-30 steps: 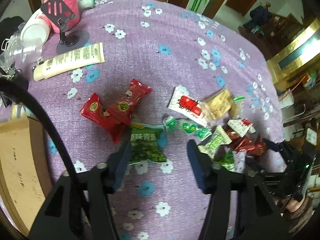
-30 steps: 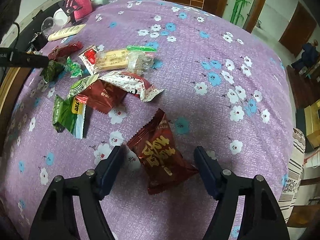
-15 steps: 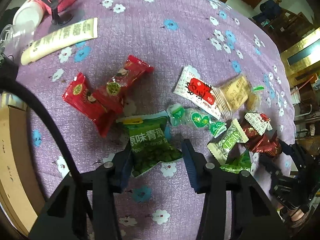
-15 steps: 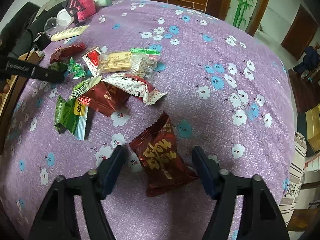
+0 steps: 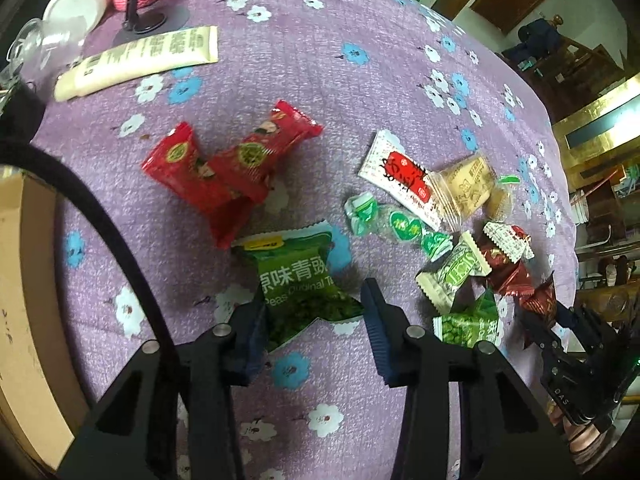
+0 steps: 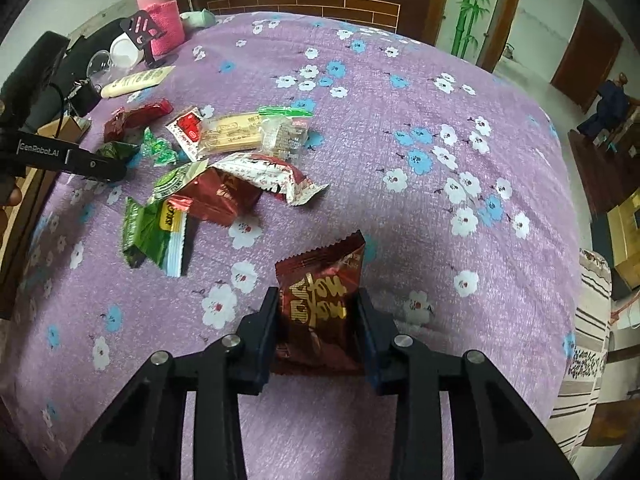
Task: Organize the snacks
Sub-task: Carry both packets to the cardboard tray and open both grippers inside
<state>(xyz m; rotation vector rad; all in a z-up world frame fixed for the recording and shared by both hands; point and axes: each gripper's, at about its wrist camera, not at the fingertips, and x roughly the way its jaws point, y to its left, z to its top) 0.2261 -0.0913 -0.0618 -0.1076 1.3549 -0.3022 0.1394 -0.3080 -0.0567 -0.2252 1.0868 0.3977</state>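
Closest in, the right gripper is clenched on a dark red foil snack packet with gold lettering, its fingers pressing both sides of the packet, which stands upright between them over the purple flowered cloth of the desk. Likewise the left gripper straddles a green crinkled pea-snack bag with white lettering; its left finger touches the bag's edge while a gap shows at the right finger, so it looks spread, not yet clamped. Just beyond the left gripper and to its left lie two bright red wrapped sweets, one overlapping the other. Ahead and to its right sits the loose heap: translucent green twist-wrapped candies, a white sachet with a red label, a pale clear-wrapped biscuit pack and a small green-and-white packet. Farther off, to the left, a cream plastic tube lies flat, with a pink knitted-sleeve jar behind it. Judging by the scatter, sorting has barely begun: no tidy group shows anywhere, and nearly every snack is left to place.
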